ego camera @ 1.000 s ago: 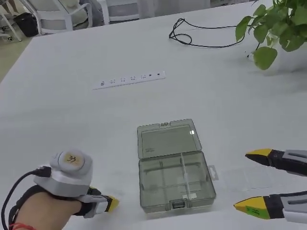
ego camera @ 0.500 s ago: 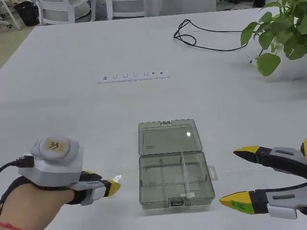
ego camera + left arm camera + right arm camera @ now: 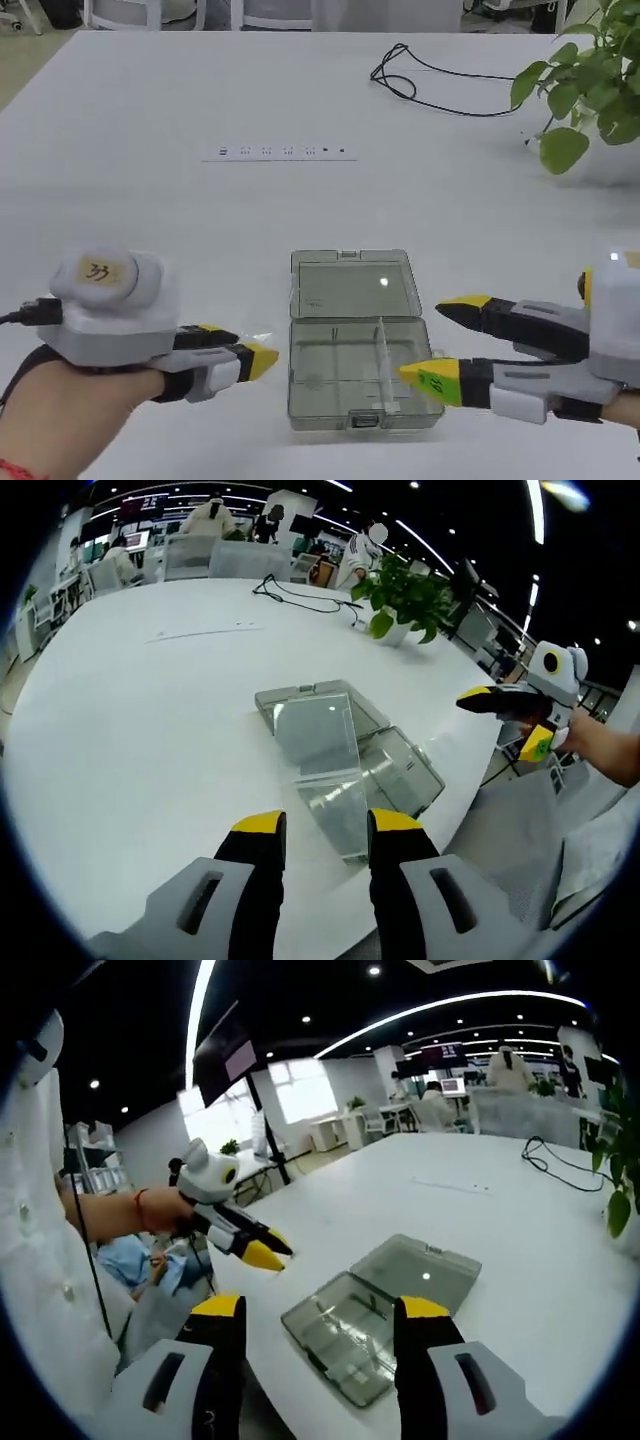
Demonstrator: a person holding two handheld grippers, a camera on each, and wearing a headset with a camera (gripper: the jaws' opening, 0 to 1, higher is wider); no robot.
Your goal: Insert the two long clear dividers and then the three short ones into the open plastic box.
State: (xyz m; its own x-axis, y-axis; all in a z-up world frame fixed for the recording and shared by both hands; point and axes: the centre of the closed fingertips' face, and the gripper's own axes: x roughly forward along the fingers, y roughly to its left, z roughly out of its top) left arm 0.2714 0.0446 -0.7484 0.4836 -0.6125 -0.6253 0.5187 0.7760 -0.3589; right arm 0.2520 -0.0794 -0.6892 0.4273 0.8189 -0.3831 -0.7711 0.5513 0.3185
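Held a clear divider (image 3: 320, 740) in left tongs (image 3: 325, 825), right tongs (image 3: 425, 338) spread empty; needed upright, slot-aligned lowering into the box (image 3: 330, 372).

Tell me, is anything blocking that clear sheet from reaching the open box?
Nothing visible does. The clear divider in the left hand-held gripper faces the open box across the table; the right hand-held gripper sits at the box's other side.

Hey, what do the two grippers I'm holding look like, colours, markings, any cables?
Both have grey-white bodies and black jaws with yellow tips. The left gripper carries a rounded white cap with a yellow sticker marked 33, and a black cable leaves its rear; a red band circles that wrist. The right gripper has a green sticker on one tip.
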